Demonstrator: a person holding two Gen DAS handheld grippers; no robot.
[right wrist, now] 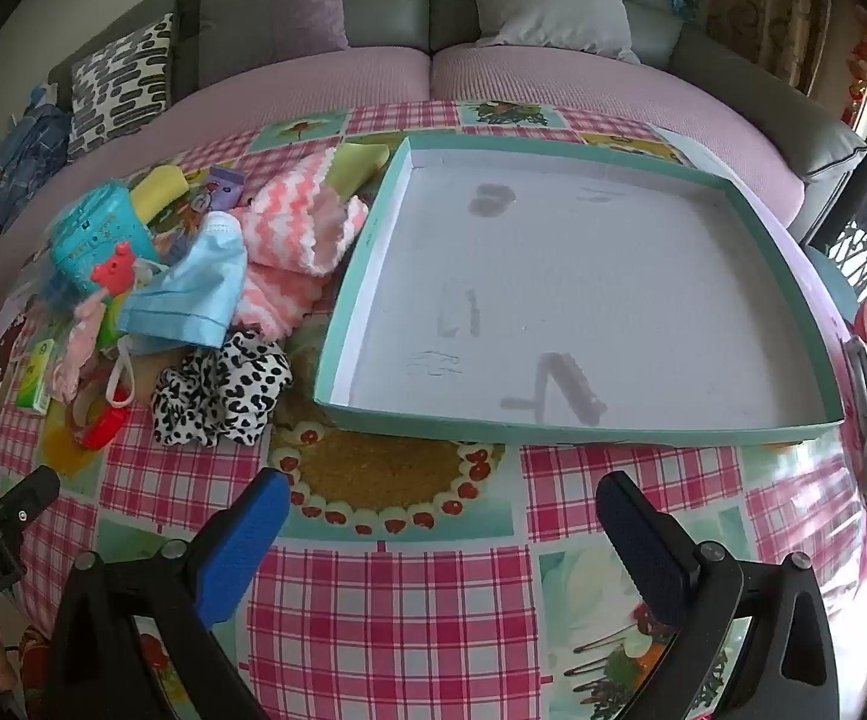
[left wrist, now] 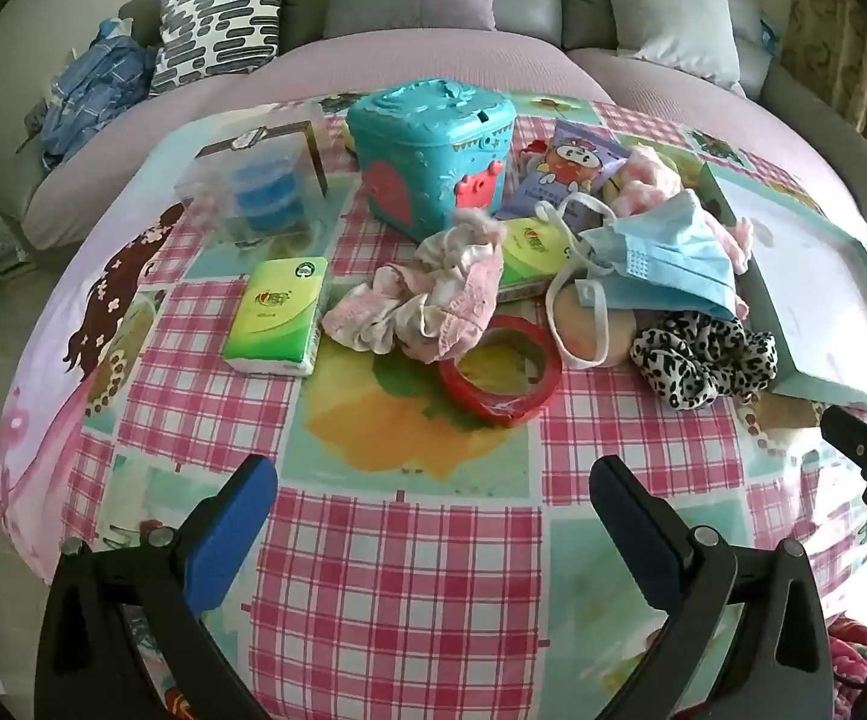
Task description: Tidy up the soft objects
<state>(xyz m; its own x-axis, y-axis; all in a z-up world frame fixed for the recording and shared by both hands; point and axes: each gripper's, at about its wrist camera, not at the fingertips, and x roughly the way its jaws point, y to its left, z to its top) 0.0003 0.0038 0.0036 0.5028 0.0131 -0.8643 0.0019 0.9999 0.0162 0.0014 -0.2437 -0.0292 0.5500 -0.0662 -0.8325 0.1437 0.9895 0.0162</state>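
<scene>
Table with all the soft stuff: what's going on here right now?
A person holds two grippers above the table, both wide open and empty. The left gripper faces a pile: blue face mask, leopard scrunchie, pink cloth, tissue pack, red tape roll. The right gripper faces the shallow box tray, with nothing in it. Sorting hasn't visibly started.

A leopard-print scrunchie (right wrist: pixel 220 396) lies bunched just beside the left wall of the shallow teal tray (right wrist: pixel 367 240). A crumpled blue face mask (right wrist: pixel 190 294) sits farther left, a pink-and-white zigzag cloth (right wrist: pixel 298 228) against the tray's wall, and crumpled pink socks (left wrist: pixel 427 300) farthest out.
</scene>
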